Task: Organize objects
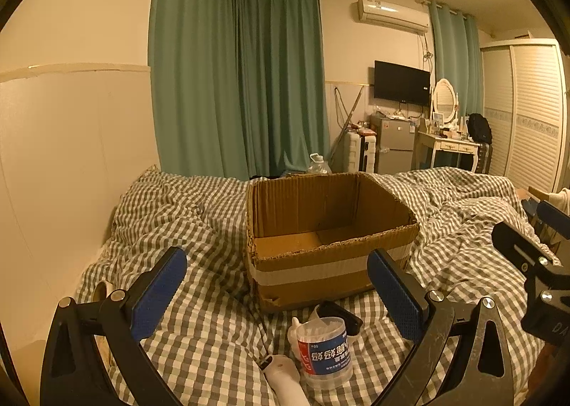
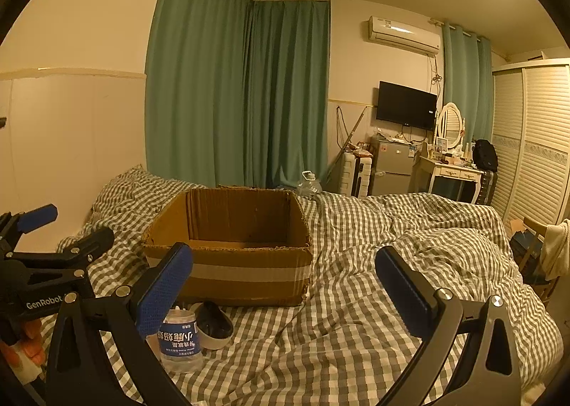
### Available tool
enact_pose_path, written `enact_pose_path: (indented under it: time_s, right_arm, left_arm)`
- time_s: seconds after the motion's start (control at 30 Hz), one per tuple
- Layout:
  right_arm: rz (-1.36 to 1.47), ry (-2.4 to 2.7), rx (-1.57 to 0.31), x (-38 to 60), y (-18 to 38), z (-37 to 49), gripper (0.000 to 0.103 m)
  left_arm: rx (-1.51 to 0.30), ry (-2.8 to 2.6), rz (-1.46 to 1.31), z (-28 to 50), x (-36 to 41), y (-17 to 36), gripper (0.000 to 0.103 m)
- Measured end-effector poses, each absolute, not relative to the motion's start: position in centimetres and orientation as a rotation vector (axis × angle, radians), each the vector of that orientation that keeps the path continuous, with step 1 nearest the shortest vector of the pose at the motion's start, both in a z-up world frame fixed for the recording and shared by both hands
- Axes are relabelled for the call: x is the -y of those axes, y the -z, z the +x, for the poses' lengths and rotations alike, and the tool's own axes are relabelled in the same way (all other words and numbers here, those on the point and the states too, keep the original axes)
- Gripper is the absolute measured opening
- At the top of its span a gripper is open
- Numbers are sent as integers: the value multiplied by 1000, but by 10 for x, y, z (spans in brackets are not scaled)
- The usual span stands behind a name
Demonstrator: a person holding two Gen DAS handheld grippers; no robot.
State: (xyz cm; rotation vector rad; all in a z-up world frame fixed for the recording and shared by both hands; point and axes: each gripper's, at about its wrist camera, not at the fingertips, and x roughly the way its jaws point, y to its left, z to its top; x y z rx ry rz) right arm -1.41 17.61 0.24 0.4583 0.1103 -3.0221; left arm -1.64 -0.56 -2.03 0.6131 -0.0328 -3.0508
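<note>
An open, empty cardboard box (image 1: 320, 224) sits on the checked bed cover; it also shows in the right wrist view (image 2: 228, 256). In front of it stands a clear jar of cotton swabs (image 1: 326, 352) with a blue and red label, also in the right wrist view (image 2: 180, 342). A black and white rounded object (image 1: 338, 313) lies behind the jar (image 2: 213, 326). A white tube-like object (image 1: 285, 377) lies at the bottom. My left gripper (image 1: 278, 295) is open and empty, above the jar. My right gripper (image 2: 285, 285) is open and empty, right of the jar.
The rumpled grey-white checked duvet (image 2: 409, 263) covers the bed. A wall (image 1: 64, 164) runs along the left. A tape roll (image 1: 103, 290) lies at the bed's left edge. A fridge (image 2: 390, 167), a dressing table (image 2: 450, 171) and a wardrobe (image 2: 534, 142) stand beyond.
</note>
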Motion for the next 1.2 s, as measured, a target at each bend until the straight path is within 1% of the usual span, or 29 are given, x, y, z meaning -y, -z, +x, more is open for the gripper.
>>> enact_pose_path:
  time_s: [0.8,1.0,1.2]
  right_arm:
    - [478,3008,-135,-169,3,-16,103]
    - [492,3002,-139,-167,6,-16,103]
    - [539,2996,-171,-160,16,-20,103]
  left_arm:
    - [50,3069,663,-17,1,27,103]
    - [55,3069,721,-20,3,38,103]
    - [106,3048,867,-26,4,65,103]
